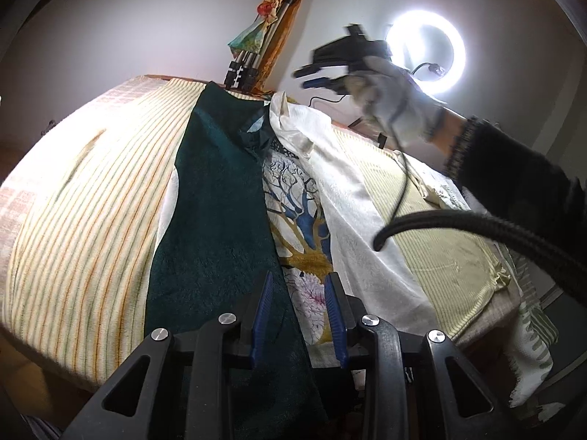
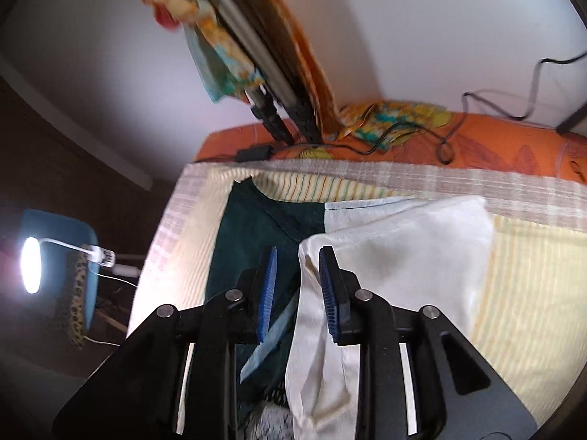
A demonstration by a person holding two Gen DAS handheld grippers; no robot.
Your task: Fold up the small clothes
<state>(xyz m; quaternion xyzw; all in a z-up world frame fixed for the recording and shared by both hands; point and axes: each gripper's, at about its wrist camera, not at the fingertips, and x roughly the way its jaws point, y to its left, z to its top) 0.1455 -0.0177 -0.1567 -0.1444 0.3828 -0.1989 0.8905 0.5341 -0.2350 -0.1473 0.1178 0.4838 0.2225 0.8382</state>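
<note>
A small garment lies on the striped bedcover (image 1: pixel 84 198). Its dark green panel (image 1: pixel 216 220) is folded over a tree-print front (image 1: pixel 297 201), with a white satin panel (image 1: pixel 352 216) on the right. My left gripper (image 1: pixel 298 286) is open, low over the garment's near hem, its blue pads either side of the print. My right gripper (image 1: pixel 323 73), held in a gloved hand, is raised above the garment's far end. In the right wrist view it (image 2: pixel 298 262) is open above the white panel (image 2: pixel 403 253) and green panel (image 2: pixel 249 231).
A ring light (image 1: pixel 425 55) glows on the wall. A tripod draped in coloured cloth (image 1: pixel 256 44) stands behind the bed. A black cable (image 1: pixel 477 220) hangs at the right. An orange sheet with cables (image 2: pixel 477 143) lies beyond the cover. A lamp (image 2: pixel 31 264) stands left of the bed.
</note>
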